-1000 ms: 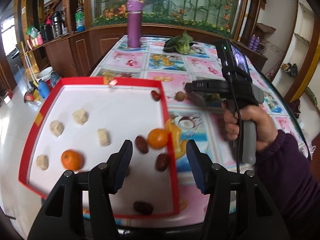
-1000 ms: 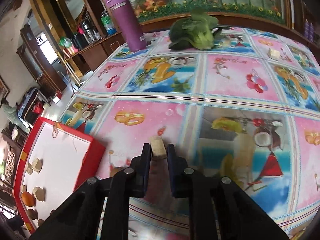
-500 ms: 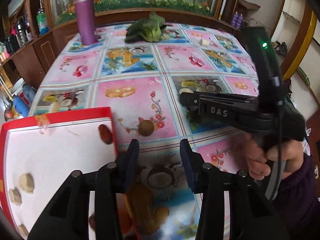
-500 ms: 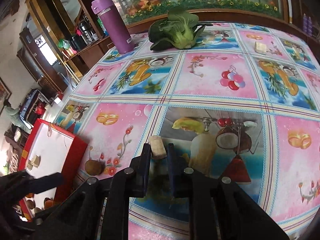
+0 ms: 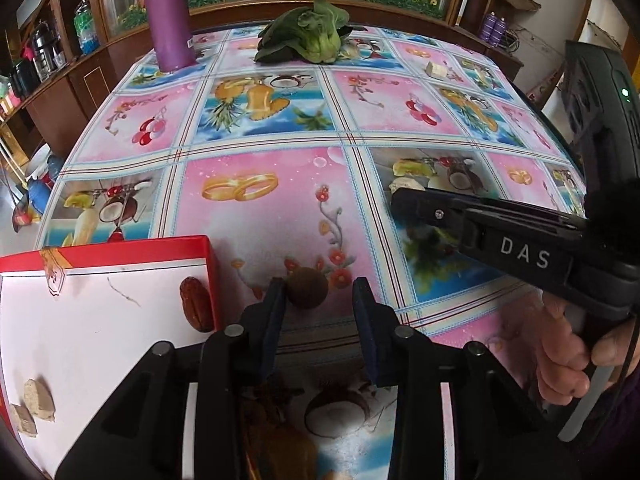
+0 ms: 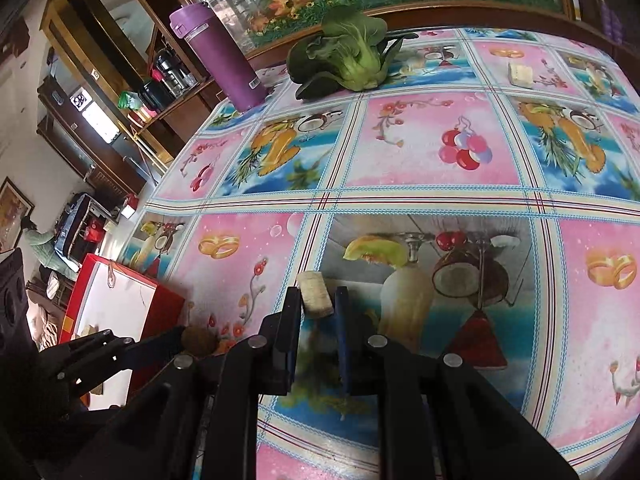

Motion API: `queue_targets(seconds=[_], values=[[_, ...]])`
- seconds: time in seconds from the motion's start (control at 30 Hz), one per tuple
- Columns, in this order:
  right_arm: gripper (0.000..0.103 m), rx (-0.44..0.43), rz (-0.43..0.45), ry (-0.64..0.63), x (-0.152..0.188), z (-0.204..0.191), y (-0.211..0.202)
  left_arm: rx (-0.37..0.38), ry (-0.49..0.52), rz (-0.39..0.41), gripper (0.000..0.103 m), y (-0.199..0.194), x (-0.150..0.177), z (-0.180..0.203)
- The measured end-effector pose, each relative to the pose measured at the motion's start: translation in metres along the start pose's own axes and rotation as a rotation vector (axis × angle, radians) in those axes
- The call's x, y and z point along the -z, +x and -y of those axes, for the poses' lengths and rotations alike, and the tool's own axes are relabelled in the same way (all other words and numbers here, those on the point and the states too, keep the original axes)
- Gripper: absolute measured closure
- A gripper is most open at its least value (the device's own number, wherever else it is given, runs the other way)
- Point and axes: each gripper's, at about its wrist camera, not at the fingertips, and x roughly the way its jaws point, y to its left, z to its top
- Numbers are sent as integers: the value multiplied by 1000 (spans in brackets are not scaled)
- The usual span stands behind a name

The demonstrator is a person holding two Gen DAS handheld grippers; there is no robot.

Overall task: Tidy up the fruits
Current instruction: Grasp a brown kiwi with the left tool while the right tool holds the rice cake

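— Longan [image 5: 308, 289] sat between the left claw's [image 5: 319, 294] wide-apart fingers, on the desk [image 5: 260, 152], just beside the red tray [image 5: 120, 254]!

— And the right claw [image 6: 317, 300]?

— Clamped on a pale beige chunk [image 6: 315, 294], above the desk, near the longan.

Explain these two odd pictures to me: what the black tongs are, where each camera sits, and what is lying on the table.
There is no robot here. A person holds a pair of hand-worked tongs in each hand, and each pair carries a wide-angle camera looking out along its two fingers.

The left camera shows the left tongs open, with a round brown fruit between the fingers on the flowered tablecloth. Beside it is a red-rimmed white tray holding a red date.

The right camera shows the right tongs shut on a pale beige chunk. Farther back stand a purple flask and a bok choy.
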Motion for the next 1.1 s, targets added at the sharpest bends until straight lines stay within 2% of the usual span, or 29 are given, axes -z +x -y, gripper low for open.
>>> queue_targets(seconds=[0.07, 0.17, 0.67, 0.83, 1.1], values=[[89, 5, 0, -3, 0, -1, 0, -5, -2, 1, 75, 1, -1, 1], [88, 14, 1, -8, 0, -2, 1, -5, -15, -9, 80, 4, -2, 0], [89, 32, 1, -16, 0, -4, 1, -27, -41, -4, 80, 4, -5, 3], [89, 24, 2, -10, 0, -5, -1, -28, -42, 45, 80, -15, -4, 7], [89, 12, 68, -52, 1, -18, -16, -77, -20, 158, 80, -68, 12, 19]])
